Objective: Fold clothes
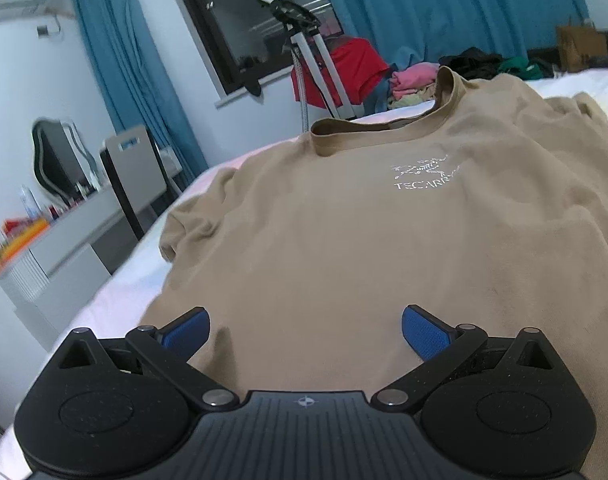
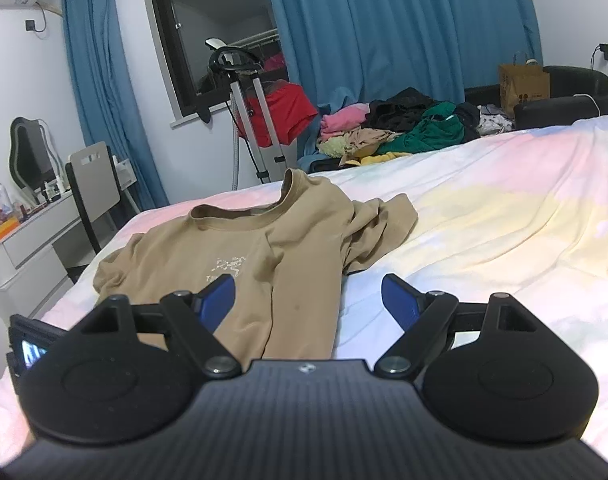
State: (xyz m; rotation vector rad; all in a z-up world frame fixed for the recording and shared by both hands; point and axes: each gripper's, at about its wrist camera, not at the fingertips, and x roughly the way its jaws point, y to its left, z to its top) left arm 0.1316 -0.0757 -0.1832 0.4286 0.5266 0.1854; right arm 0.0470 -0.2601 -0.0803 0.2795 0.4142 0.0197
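Tan t-shirt lies front-up on the bed, logo showing, collar at the far end, hem toward the near edge. Its left sleeve is spread flat; the right side is bunched and already partly flopped over, right sleeve crumpled in a heap at the far right. Left gripper hangs low over the near body of the shirt, jaws spread wide, nothing between the blue pads, no grip. Right gripper is also wide open and empty, sitting above the shirt's near right edge where fabric meets bare sheet. Fabric looks like a thin, soft knit: light, limp, no stiffness, will drape and wrinkle, may drag the layer under it if pinched too deep. Not fragile, not slippery. Best holds, as a guess: pinch the hem corners or shoulder seams, one per gripper, single layer at the edge. The bunched right side probably needs smoothing first. Clothes pile waits at the far end, well apart.
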